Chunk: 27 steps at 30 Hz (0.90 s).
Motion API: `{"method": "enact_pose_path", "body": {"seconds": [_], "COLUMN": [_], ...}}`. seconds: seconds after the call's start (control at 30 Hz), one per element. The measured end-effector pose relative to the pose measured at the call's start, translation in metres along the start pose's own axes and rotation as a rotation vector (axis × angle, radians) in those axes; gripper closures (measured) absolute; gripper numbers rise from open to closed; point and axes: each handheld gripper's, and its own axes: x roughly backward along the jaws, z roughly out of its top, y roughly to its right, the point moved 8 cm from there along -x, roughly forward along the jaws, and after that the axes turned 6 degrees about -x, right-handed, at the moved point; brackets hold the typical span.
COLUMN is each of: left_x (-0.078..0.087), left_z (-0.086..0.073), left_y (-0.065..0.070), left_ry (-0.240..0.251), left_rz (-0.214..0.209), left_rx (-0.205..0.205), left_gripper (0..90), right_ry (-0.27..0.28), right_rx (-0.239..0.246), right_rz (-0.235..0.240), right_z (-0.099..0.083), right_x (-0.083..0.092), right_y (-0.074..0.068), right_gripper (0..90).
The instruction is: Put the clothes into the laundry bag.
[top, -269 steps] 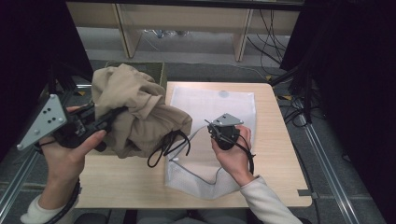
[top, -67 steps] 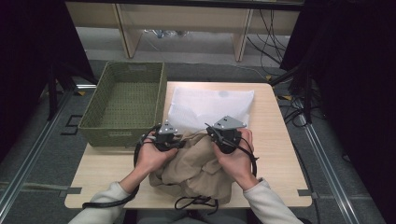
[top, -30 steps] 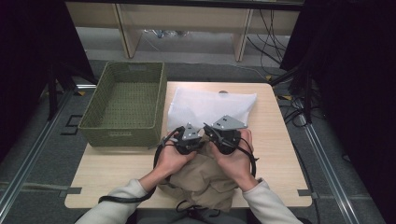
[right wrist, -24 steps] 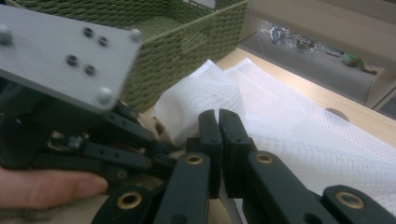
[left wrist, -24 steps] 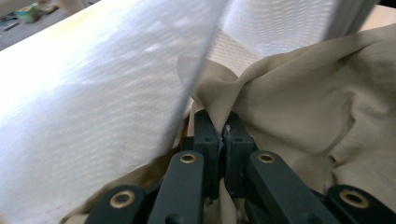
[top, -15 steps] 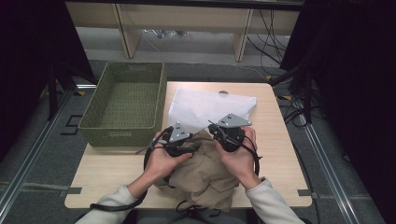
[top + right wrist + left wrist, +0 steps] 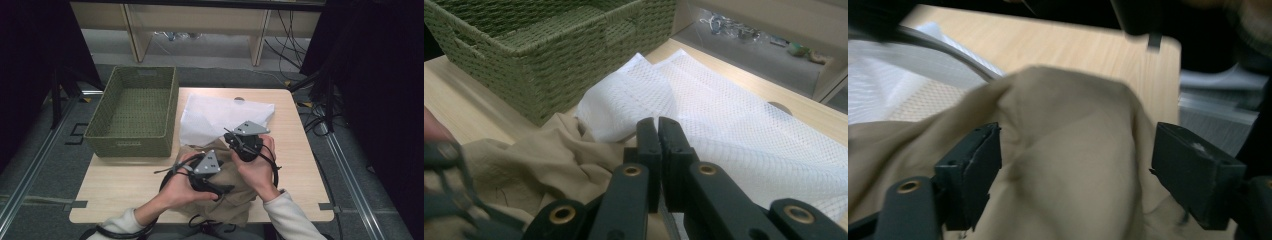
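A tan cloth (image 7: 235, 200) lies bunched at the table's front edge under both hands. My left gripper (image 7: 225, 189) hovers over it. In the left gripper view its jaws (image 7: 1078, 165) stand wide apart, having just been opening, with the cloth (image 7: 1063, 125) between them and no pad pressing on it. A white mesh bag (image 7: 220, 112) lies flat behind the cloth. My right gripper (image 7: 231, 139) is shut at the bag's near edge. In the right gripper view the closed jaws (image 7: 658, 125) pinch the raised mesh (image 7: 734, 115), and the cloth (image 7: 539, 160) lies just beside them.
A green woven basket (image 7: 132, 145) stands at the table's back left, seen close in the right gripper view (image 7: 574, 45). Bare wood (image 7: 120, 185) lies in front of it. Cables trail from both grippers across the cloth. Shelving and cords sit beyond the table.
My left gripper has drawn back from beside the right gripper toward the front edge, over the cloth. The right gripper has stayed in place at the mesh bag.
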Motion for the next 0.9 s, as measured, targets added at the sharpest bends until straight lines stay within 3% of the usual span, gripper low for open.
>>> {"method": "enact_pose_path", "body": {"seconds": [0.07,0.1,0.13,0.2,0.23,0.33,0.37,0.4,0.53,0.63,0.73,0.77,0.8,0.83,0.87,0.9], "left_x": [-0.015,-0.019,-0.024,-0.031,-0.033,-0.037,-0.039,-0.04,-0.041,-0.038,-0.032,-0.03,-0.027,-0.026,-0.023,-0.022], "left_z": [-0.005,-0.009,-0.01,-0.015,-0.016,-0.02,-0.021,-0.021,-0.022,-0.021,-0.017,-0.016,-0.015,-0.014,-0.014,-0.013], "left_y": [0.004,0.003,0.005,0.0,-0.005,-0.006,-0.006,-0.008,-0.016,-0.022,-0.031,-0.033,-0.035,-0.036,-0.039,-0.039], "left_ry": [-0.055,-0.101,-0.096,-0.134,-0.155,-0.177,-0.188,-0.193,-0.186,-0.181,-0.144,-0.137,-0.136,-0.123,-0.116,-0.105], "left_rz": [0.004,0.015,0.014,0.063,0.1,0.098,0.1,0.121,0.136,0.151,0.19,0.2,0.195,0.192,0.203,0.199], "left_rx": [-0.046,-0.099,-0.1,-0.136,-0.174,-0.181,-0.179,-0.179,-0.131,-0.085,-0.035,-0.026,-0.021,0.0,0.006,0.034], "left_gripper": [18.9,19.7,21.6,26.4,30.3,42.9,42.9,54.5,74.4,81.0,83.0,83.2,83.4,83.5,83.7,83.7], "right_ry": [-0.007,0.0,0.0,-0.002,-0.001,-0.017,-0.017,-0.015,-0.015,-0.01,-0.014,-0.004,0.001,-0.008,0.0,0.003], "right_rx": [-0.031,-0.014,-0.007,-0.006,-0.007,-0.018,-0.018,-0.023,-0.022,-0.022,-0.032,-0.015,-0.018,-0.056,-0.027,-0.036], "right_rz": [-0.002,-0.002,-0.001,0.003,0.003,0.015,0.015,0.013,0.019,0.021,0.02,0.023,0.022,0.02,0.02,0.013], "right_z": [-0.001,-0.001,-0.001,-0.001,-0.001,-0.002,-0.002,-0.001,0.0,0.001,0.0,0.002,0.002,0.001,0.003,0.003], "right_x": [0.0,-0.001,-0.001,-0.001,-0.001,0.0,0.0,0.001,0.003,0.003,0.005,0.005,0.005,0.006,0.006,0.006], "right_y": [-0.002,-0.001,0.0,0.0,0.0,-0.002,-0.002,-0.002,-0.005,-0.005,-0.004,-0.004,-0.004,-0.006,-0.003,-0.004], "right_gripper": [89.6,89.6,89.6,89.6,89.7,89.6,89.6,89.6,89.7,89.7,89.7,89.7,89.7,89.7,89.7,89.7]}}
